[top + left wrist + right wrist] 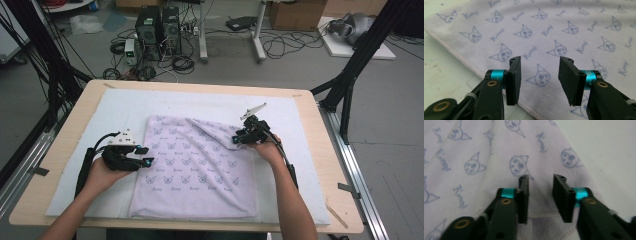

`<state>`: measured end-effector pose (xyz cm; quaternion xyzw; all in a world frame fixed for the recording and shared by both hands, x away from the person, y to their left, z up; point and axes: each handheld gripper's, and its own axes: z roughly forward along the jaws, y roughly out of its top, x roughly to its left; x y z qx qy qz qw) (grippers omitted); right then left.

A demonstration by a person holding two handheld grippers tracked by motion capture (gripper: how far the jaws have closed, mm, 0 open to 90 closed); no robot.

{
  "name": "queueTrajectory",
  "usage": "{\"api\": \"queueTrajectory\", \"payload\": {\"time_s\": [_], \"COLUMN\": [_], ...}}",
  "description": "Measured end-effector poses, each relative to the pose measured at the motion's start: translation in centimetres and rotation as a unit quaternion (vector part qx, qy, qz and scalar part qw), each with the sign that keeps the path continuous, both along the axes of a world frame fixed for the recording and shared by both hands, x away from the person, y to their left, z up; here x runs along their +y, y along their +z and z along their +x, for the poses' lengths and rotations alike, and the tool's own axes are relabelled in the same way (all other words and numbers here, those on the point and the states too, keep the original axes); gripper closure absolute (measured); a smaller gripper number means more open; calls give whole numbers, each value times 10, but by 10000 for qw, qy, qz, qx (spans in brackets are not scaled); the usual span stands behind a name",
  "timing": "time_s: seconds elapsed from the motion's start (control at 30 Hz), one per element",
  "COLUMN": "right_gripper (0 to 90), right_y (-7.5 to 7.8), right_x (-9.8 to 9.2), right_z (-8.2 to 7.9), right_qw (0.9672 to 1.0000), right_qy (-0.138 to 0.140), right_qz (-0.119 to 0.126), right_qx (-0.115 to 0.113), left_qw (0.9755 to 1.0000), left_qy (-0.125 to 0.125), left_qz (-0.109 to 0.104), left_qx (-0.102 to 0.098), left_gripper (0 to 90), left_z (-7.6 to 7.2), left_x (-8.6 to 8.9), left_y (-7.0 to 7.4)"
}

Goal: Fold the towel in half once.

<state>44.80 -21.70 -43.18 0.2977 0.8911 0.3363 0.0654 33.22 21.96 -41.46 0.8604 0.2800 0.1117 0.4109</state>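
A pale lilac towel (195,170) printed with small blue cat faces lies spread over the middle of the bench (320,150), on top of a white mat (115,107) that covers most of the bench top. The towel's near and left edges lie flat. Its far right corner is lifted and folded over toward the middle, so that a ridge of cloth runs across the upper part.

The right claw (239,138) sits at that raised corner, with the person's right hand (267,150) behind it. In the right gripper view the hemmed edge of the towel (541,195) passes between the two black jaws. The jaws stand a little apart with the cloth bunched in the gap, and I cannot tell whether the pads press on it.

The left claw (145,156) rests at the towel's left edge, held by the left hand (107,172). In the left gripper view its jaws are spread over the stitched hem of the towel (539,37), with flat cloth showing between them and nothing pinched.

Beyond the bench, on the floor, stand computer towers (159,30) among loose cables, and black frame legs rise on either side.
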Motion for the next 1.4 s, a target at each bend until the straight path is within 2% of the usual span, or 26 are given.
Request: {"api": "queueTrajectory", "payload": {"time_s": [0.03,0.07,0.17,0.2,0.23,0.27,0.3,0.33,0.4,0.47,0.53,0.6,0.67,0.73,0.77,0.83,0.9,0.97,1.0,1.07,1.17,1.2,1.27,1.3,1.33,1.4], "right_gripper": [809,869,881,881,875,864,851,836,778,740,706,690,678,677,675,672,666,663,657,642,646,651,658,667,679,720], "right_y": [-1,-1,8,17,27,34,38,41,41,36,30,24,18,12,9,2,-2,-4,-4,-5,-6,-7,-10,-12,-13,-13], "right_x": [0,0,2,-1,-9,-21,-32,-37,-35,-29,-23,-17,-13,-12,-11,-11,-13,-16,-17,-18,-17,-17,-18,-18,-19,-22], "right_z": [0,1,4,5,10,16,21,23,22,19,17,17,15,14,13,11,8,6,6,5,6,6,8,8,9,9], "right_qw": [10000,9999,9996,9995,9983,9945,9908,9895,9919,9948,9966,9980,9986,9989,9992,9995,9995,9990,9988,9986,9983,9981,9981,9977,9973,9970], "right_qy": [22,124,262,120,-238,-764,-1125,-1227,-1044,-832,-653,-520,-425,-315,-279,-163,-149,-145,-142,-98,-42,-45,-70,-95,-117,-223], "right_qz": [8,37,-114,-138,-6,136,213,214,117,61,191,161,147,285,248,255,264,398,430,477,498,551,580,631,686,691], "right_qx": [-21,5,64,-269,-534,-706,-720,-739,-719,-591,-465,-318,-265,-207,-154,-97,-56,-155,-171,-215,-292,-259,-216,-218,-224,-254], "left_qw": [10000,10000,10000,9999,9998,9997,9997,9997,9996,9994,9992,9991,9986,9982,9974,9959,9938,9917,9911,9896,9857,9830,9785,9753,9750,9669], "left_qy": [6,4,82,127,187,221,239,257,280,332,379,430,512,581,671,854,1050,1208,1272,1401,1654,1786,1969,2042,2044,2405], "left_qz": [4,15,-5,-19,-26,-13,-19,-32,-77,-71,-66,-45,-49,-64,-93,-87,-121,-158,-131,-2,240,365,602,840,870,841], "left_qx": [6,17,36,28,43,53,59,54,53,69,73,3,-95,-168,-263,-299,-360,-419,-378,-309,-223,-205,-85,-40,-65,-134], "left_gripper": [533,533,536,536,536,536,536,535,535,535,535,542,574,618,638,678,715,738,737,718,640,600,590,652,774,843], "left_z": [1,2,5,6,7,8,9,9,10,13,15,16,18,24,28,41,56,74,83,101,124,131,142,145,146,148], "left_x": [0,1,3,4,4,5,6,7,9,9,8,7,8,9,10,11,11,9,6,-1,-12,-15,-17,-18,-16,-14], "left_y": [-1,-1,-2,-2,-3,-3,-3,-3,-3,-5,-7,-8,-9,-9,-10,-9,-5,-2,-1,-1,-5,-8,-14,-18,-20,-19]}}
